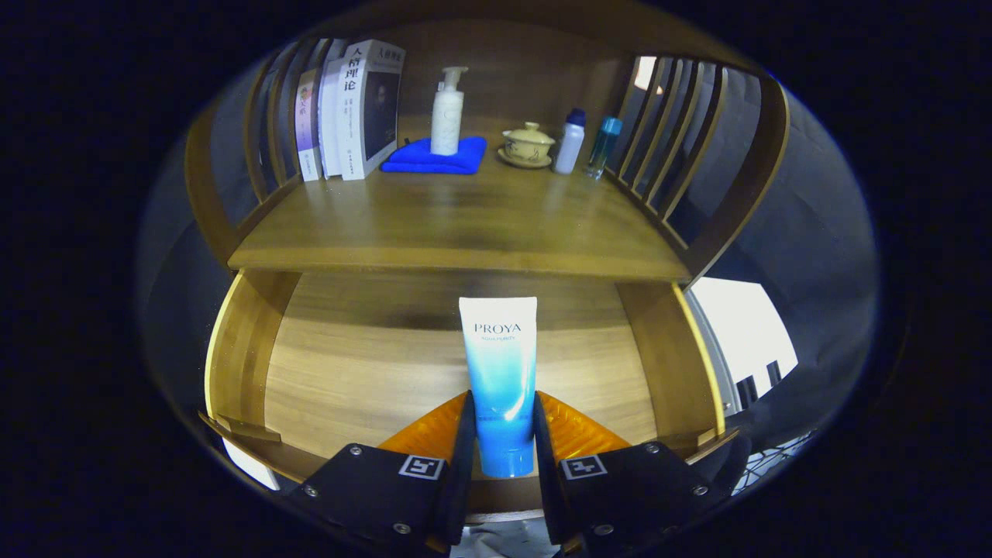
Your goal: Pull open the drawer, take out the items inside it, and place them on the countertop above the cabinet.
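Your gripper (502, 422) pinches blue-and-white cosmetic tube (500, 372) from both sides, tube upright between fingers, above open drawer (349, 372). Countertop (465, 217) beyond: books (349, 108) far left, pump bottle (447, 112) on blue cloth (434, 159), lidded cup (528, 143), two small bottles (585, 142) far right.

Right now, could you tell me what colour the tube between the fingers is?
White fading to bright blue, seen in the gripper view: tube.

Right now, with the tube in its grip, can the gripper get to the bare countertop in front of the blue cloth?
Probably yes: the gripper, shut on the tube, has bare countertop ahead above the open drawer; blue cloth and books sit farther back.
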